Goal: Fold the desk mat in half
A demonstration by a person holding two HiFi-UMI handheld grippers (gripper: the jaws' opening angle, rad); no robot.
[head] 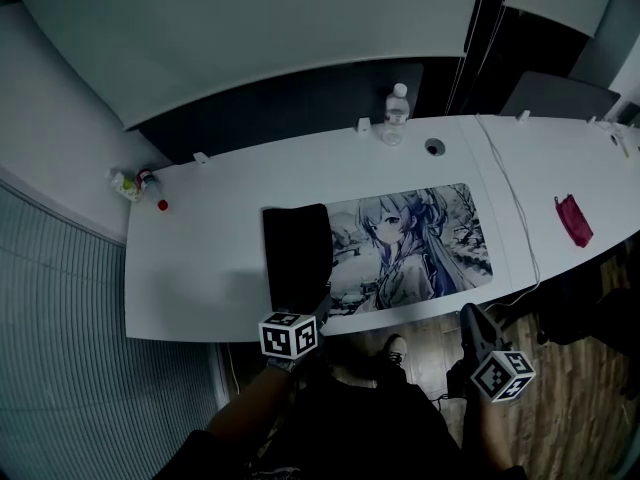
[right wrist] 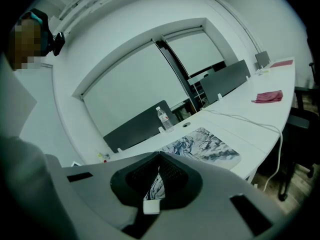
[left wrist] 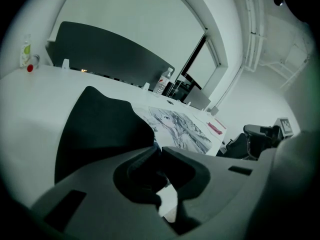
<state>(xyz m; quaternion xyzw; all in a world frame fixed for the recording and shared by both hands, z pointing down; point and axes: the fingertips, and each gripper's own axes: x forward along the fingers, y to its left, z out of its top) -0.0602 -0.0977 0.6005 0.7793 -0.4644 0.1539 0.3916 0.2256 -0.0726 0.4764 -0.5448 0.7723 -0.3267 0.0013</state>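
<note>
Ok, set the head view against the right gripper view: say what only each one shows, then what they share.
Only the head view: the desk mat with its left end folded over, black underside up, and the left gripper at that flap's near edge. Only the right gripper view: the right gripper close up, jaws closed together, and a second pinkish item far off at the right. Both: the mat's printed face, the water bottle, the pink cloth, the white cable and the dark partition.
</note>
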